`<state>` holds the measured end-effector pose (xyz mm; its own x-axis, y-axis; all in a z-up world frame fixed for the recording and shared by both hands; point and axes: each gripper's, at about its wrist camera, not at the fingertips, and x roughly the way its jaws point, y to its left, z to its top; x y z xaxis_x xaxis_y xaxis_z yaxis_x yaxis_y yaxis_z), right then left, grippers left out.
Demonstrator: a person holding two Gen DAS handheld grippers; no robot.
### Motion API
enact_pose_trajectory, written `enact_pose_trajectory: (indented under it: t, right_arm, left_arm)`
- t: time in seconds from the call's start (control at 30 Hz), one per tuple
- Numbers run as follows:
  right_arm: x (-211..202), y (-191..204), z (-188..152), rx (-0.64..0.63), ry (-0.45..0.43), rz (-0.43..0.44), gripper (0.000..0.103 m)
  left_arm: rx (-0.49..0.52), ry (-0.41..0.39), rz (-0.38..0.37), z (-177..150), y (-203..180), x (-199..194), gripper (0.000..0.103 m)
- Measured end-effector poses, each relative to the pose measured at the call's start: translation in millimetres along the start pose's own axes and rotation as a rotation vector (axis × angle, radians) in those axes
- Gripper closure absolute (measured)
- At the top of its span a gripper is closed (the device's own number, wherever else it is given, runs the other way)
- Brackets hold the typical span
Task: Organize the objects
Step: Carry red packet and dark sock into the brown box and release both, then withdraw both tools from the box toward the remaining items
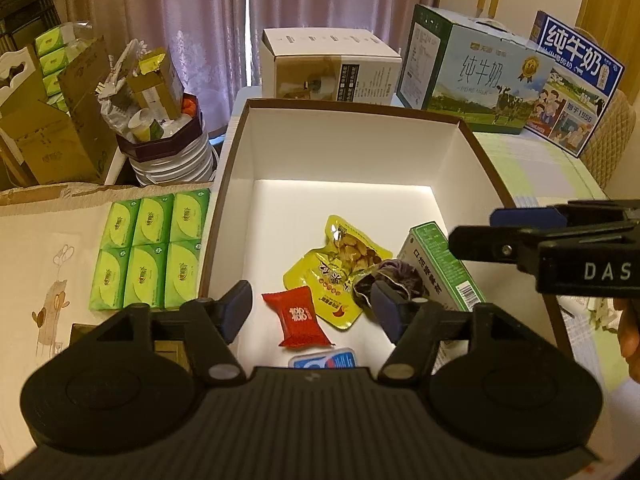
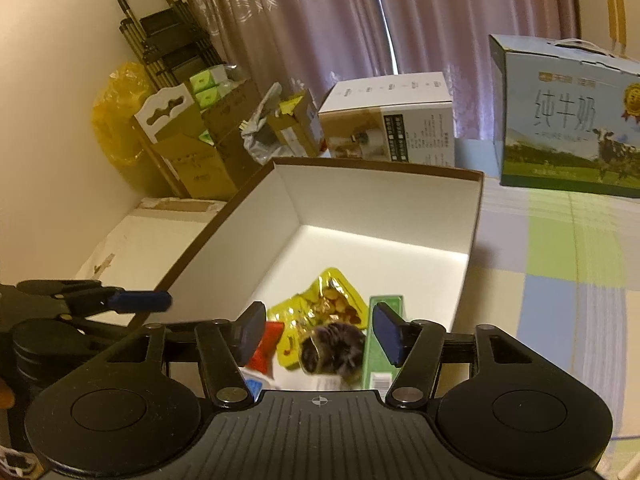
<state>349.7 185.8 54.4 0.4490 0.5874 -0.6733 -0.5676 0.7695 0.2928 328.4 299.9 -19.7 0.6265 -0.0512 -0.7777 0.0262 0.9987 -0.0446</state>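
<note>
An open white box with a brown rim (image 1: 352,110) (image 2: 384,168) holds a yellow snack pouch (image 1: 336,276) (image 2: 332,300), a red candy packet (image 1: 300,320), a green carton (image 1: 440,268) (image 2: 380,364), a dark purple wrapped item (image 1: 394,276) (image 2: 332,350) and a blue-and-white packet (image 1: 324,360). My left gripper (image 1: 312,308) (image 2: 132,304) hangs open over the box's near left corner, above the red packet, with nothing between its pads. My right gripper (image 2: 319,332) (image 1: 476,230) hangs open at the near right. The purple item shows blurred below it, clear of both pads.
Green tissue packs (image 1: 148,248) lie left of the box. A white carton (image 1: 332,64) and milk cartons (image 1: 472,76) (image 2: 568,120) stand behind it. Cardboard boxes and a bucket of clutter (image 1: 160,120) crowd the far left. A checked tablecloth (image 2: 560,260) lies to the right. A hand (image 1: 628,336) shows at the edge.
</note>
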Motion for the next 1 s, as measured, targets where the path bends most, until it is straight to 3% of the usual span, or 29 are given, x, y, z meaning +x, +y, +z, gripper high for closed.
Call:
enact_pose_trajectory:
  t: [0.43, 1.0]
  right_arm:
    - [-37.8, 5.6, -24.8, 0.005, 0.013, -0.015, 0.044]
    - [-105.0, 16.6, -60.5, 0.009, -0.006, -0.012, 0.044]
  left_arm:
    - [-0.046, -0.05, -0.006, -10.2, -6.0, -42.6, 0.021]
    - [-0.085, -0.078, -0.003, -43.2, -32.3, -98.3, 0.017]
